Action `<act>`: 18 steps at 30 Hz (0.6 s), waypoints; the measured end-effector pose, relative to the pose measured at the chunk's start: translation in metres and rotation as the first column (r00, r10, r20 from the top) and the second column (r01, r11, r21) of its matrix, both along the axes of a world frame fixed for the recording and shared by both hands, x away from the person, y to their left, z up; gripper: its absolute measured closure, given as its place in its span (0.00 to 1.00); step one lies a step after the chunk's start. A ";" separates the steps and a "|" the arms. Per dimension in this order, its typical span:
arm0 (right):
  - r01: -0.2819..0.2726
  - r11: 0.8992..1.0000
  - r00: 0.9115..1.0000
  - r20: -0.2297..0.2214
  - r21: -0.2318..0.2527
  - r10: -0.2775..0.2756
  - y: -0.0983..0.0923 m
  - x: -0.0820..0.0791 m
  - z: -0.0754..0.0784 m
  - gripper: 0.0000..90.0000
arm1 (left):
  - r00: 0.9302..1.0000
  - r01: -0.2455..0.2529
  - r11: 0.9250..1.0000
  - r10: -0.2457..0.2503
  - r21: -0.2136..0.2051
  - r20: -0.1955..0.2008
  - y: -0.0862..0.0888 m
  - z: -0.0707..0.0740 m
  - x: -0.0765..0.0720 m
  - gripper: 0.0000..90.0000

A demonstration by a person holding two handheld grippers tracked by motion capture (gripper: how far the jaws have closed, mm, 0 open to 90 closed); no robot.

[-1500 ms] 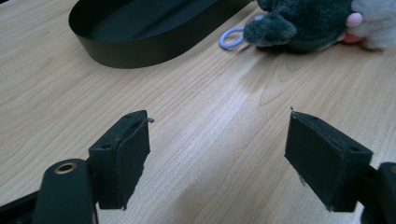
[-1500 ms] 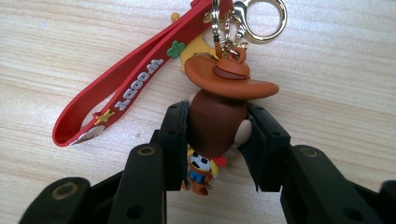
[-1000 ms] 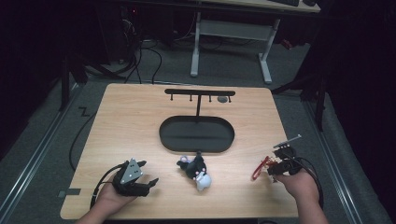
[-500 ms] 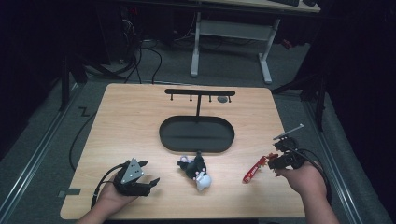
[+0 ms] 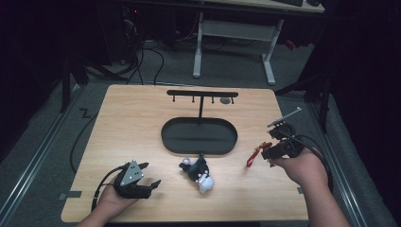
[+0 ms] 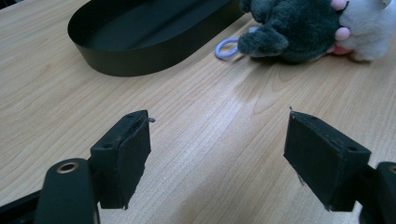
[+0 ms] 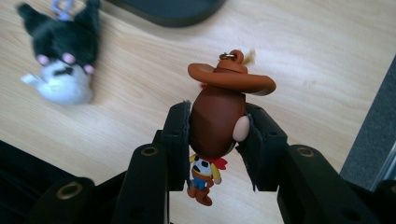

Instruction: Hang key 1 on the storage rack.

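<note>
My right gripper (image 7: 218, 115) is shut on a small cowboy figure (image 7: 231, 79) with a brown hat, gripped by its head and hanging above the table. In the high view that figure (image 5: 253, 155) shows red at the right, in front of the right gripper (image 5: 267, 151). A dark grey and white plush toy (image 5: 197, 171) with a lilac ring (image 6: 225, 46) lies at the front centre. My left gripper (image 5: 150, 174) rests at the front left, open, its jaws (image 6: 217, 149) wide over bare wood, short of the plush (image 6: 294, 28).
A black oval tray (image 5: 165, 137) sits mid-table, its rim (image 6: 140, 60) close to the plush. Behind it stands a black T-shaped rack (image 5: 202, 93) with small hooks. The right table edge lies near my right hand. A cable trails from each gripper.
My right hand has risen with the cowboy figure, lifting it off the table. The left hand and the plush have stayed where they were.
</note>
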State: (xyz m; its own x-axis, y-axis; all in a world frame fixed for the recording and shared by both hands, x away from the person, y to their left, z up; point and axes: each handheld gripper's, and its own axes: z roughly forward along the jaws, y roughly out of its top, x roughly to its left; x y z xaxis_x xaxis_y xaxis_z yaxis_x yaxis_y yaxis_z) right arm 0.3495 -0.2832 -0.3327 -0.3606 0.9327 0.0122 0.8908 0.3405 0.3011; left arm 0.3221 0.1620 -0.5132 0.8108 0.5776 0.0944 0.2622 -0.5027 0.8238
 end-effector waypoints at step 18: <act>-0.057 0.998 0.998 0.008 0.001 0.057 0.022 0.012 0.007 0.72 | 1.000 -0.027 0.999 0.027 -0.017 -0.005 0.010 0.002 -0.002 0.24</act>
